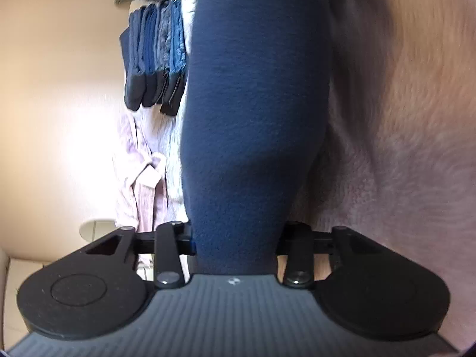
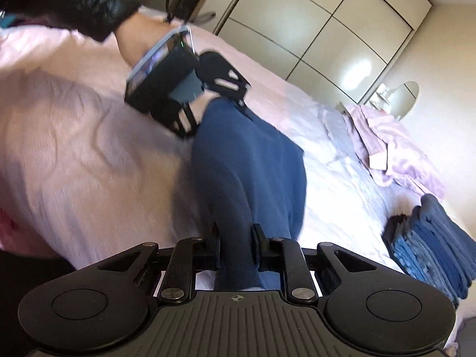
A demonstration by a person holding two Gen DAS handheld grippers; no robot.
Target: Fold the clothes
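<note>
A navy blue garment (image 1: 255, 104) runs straight up from between the jaws of my left gripper (image 1: 235, 238), which is shut on it; the cloth hides the fingertips. In the right wrist view the same garment (image 2: 250, 163) hangs stretched over the pink bed (image 2: 89, 134) between both grippers. My right gripper (image 2: 236, 238) is shut on its near end. My left gripper (image 2: 218, 104), held by a hand in a black sleeve, grips the far end.
A stack of folded blue clothes (image 2: 431, 244) sits on the bed at the right, the stack (image 1: 154, 56) also showing in the left wrist view. A crumpled pink garment (image 2: 392, 148) lies beyond it. White wardrobe doors (image 2: 312, 29) line the far wall.
</note>
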